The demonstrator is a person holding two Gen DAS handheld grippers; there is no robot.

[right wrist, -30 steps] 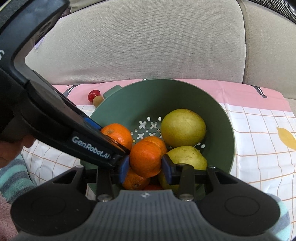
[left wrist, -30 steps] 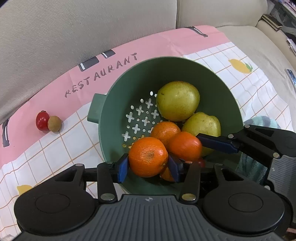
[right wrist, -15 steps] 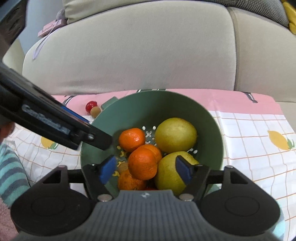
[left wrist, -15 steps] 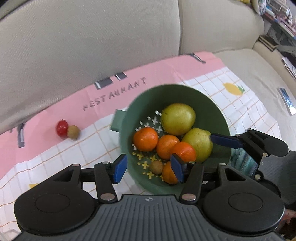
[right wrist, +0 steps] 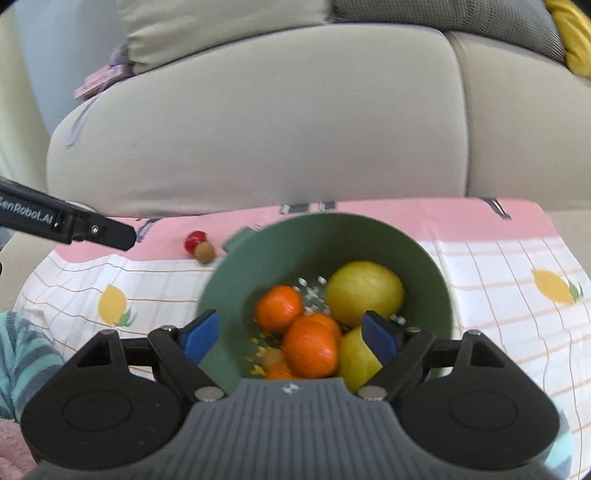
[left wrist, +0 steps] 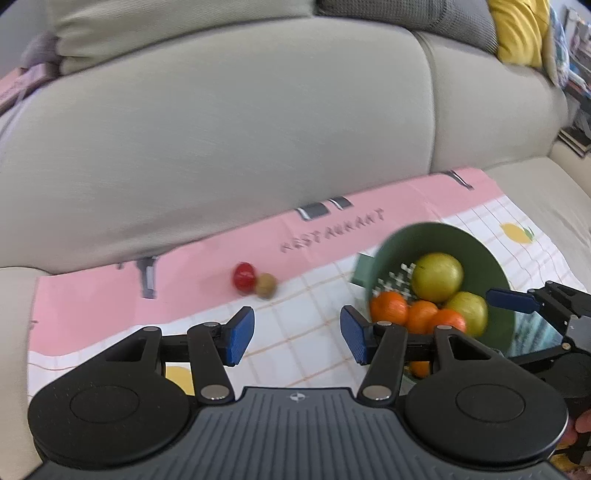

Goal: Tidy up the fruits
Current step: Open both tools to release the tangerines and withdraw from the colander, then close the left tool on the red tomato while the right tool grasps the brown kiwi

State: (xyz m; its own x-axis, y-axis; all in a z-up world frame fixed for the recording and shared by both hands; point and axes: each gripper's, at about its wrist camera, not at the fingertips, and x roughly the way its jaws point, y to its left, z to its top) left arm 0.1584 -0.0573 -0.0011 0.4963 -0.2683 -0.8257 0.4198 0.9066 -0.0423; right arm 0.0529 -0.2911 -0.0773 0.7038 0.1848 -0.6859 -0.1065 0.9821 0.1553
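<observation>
A green colander bowl (right wrist: 325,240) sits on the patterned cloth and holds two yellow-green pears (right wrist: 364,293), several oranges (right wrist: 310,349) and a small brown fruit (right wrist: 271,356). It also shows in the left wrist view (left wrist: 461,243). A red fruit (left wrist: 243,276) and a small brown fruit (left wrist: 266,285) lie together on the pink band left of the bowl. My left gripper (left wrist: 297,334) is open and empty, above the cloth left of the bowl. My right gripper (right wrist: 291,332) is open and empty, above the bowl's near side.
The cloth (left wrist: 314,332) covers a beige sofa seat, with the backrest (left wrist: 258,147) close behind. A striped teal towel (right wrist: 26,354) lies at the near left. A yellow cushion (left wrist: 521,29) sits at the far right.
Both grippers let go of their oranges, which now lie in the bowl. Both pulled back and up, and the left one swung left, away from the bowl.
</observation>
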